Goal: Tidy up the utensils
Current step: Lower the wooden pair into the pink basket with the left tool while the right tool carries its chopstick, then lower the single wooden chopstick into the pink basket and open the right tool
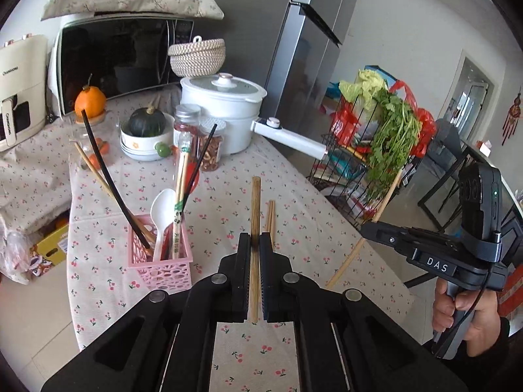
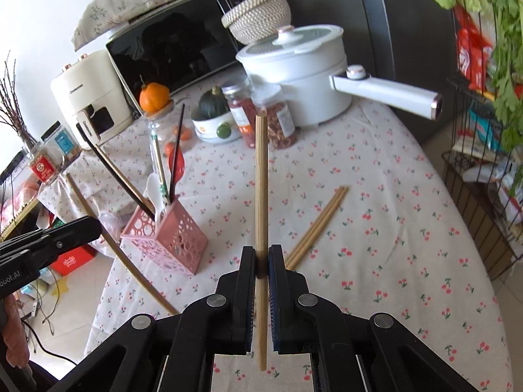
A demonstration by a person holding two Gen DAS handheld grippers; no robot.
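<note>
Carry-to-holder step, judged: left gripper (image 1: 255, 245) and right gripper (image 2: 261, 258) each clamp one bamboo chopstick (image 2: 261, 189), pink holder (image 2: 170, 238) ahead-left of both, loose chopsticks (image 2: 318, 225) ahead-right; next, lower each tip-down into it.

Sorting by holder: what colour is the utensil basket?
Pink, with round cut-out holes; clearest in the right wrist view.

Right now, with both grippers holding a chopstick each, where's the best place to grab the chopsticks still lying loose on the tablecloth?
Grip the loose chopsticks near mid-length, coming straight down from above, fingers straddling them across their width. They lie flat and side by side on the tablecloth, so a side approach would only push them. The pink basket stands well apart, so it shouldn't obstruct.
</note>
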